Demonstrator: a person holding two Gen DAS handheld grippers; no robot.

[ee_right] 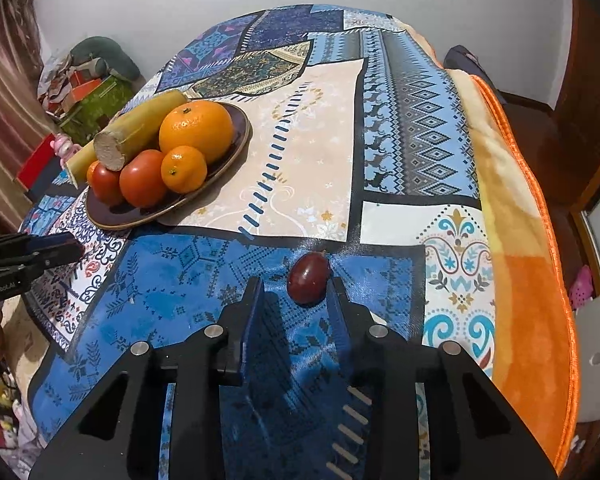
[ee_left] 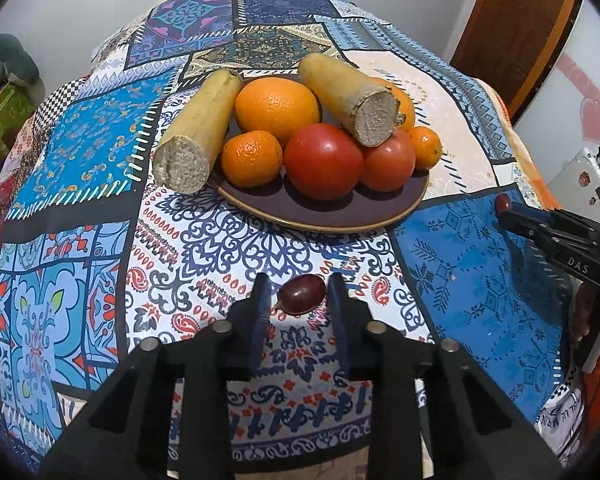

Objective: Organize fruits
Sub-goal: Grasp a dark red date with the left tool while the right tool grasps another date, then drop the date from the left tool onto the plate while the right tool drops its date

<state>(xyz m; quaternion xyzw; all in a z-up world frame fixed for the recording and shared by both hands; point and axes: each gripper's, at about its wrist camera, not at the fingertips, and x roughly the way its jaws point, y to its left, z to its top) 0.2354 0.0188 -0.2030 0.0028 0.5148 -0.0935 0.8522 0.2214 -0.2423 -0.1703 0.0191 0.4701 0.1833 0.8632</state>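
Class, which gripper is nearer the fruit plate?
Left. The left gripper faces the plate just ahead of its fingers; the right gripper sits off to the plate's right, farther away.

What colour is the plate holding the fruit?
The plate is dark brown with a golden rim, clearest in the left wrist view.

Bare tabletop (ee_right: 312,168) lies open right of the heaped plate (ee_right: 224,168); one grape (ee_right: 308,278) sits near the open right gripper (ee_right: 296,292).
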